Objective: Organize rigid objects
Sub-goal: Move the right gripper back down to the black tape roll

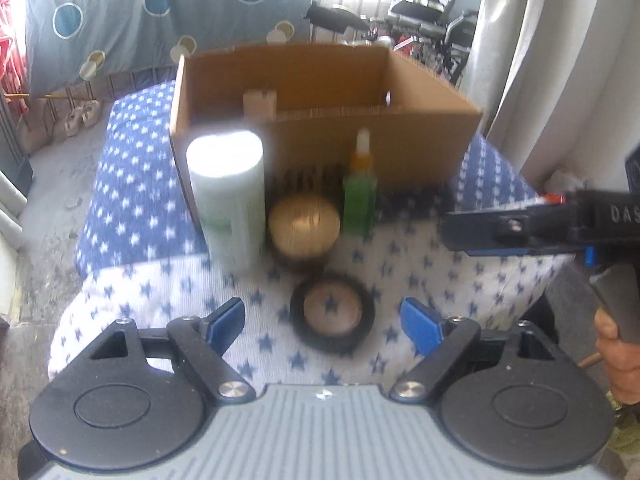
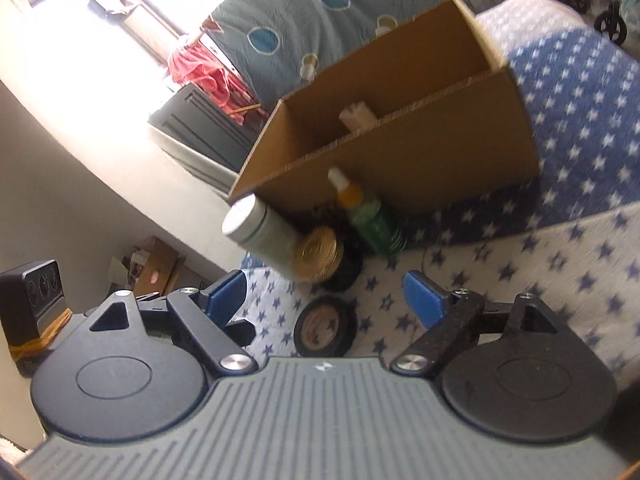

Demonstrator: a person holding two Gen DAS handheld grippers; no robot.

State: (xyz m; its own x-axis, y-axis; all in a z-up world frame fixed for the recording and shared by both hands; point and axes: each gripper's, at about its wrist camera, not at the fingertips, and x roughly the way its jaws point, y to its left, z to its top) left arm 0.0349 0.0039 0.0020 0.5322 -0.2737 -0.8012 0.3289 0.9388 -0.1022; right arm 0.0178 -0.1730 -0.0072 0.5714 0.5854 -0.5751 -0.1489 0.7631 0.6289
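A cardboard box [image 1: 400, 148] stands on the star-patterned blanket, with a wooden block [image 1: 260, 104] inside. In front of it stand a white-green cylinder [image 1: 228, 196], a gold-lidded jar [image 1: 304, 224] and a green bottle [image 1: 360, 196]. A black tape roll [image 1: 332, 312] lies flat nearer me. My left gripper [image 1: 324, 320] is open, its blue pads either side of the roll. My right gripper [image 2: 328, 300] is open and empty, just above the tape roll [image 2: 326, 330]. The right view also shows the box [image 2: 420, 160], block [image 2: 358, 116], cylinder [image 2: 260, 232], jar [image 2: 320, 254] and bottle [image 2: 368, 216].
The blue and white star blanket [image 1: 140, 200] covers a raised surface with floor at the left. The right gripper's body [image 1: 540, 228] reaches in from the right in the left view. A curtain [image 1: 552, 60] hangs at the right and a patterned quilt [image 1: 140, 12] behind.
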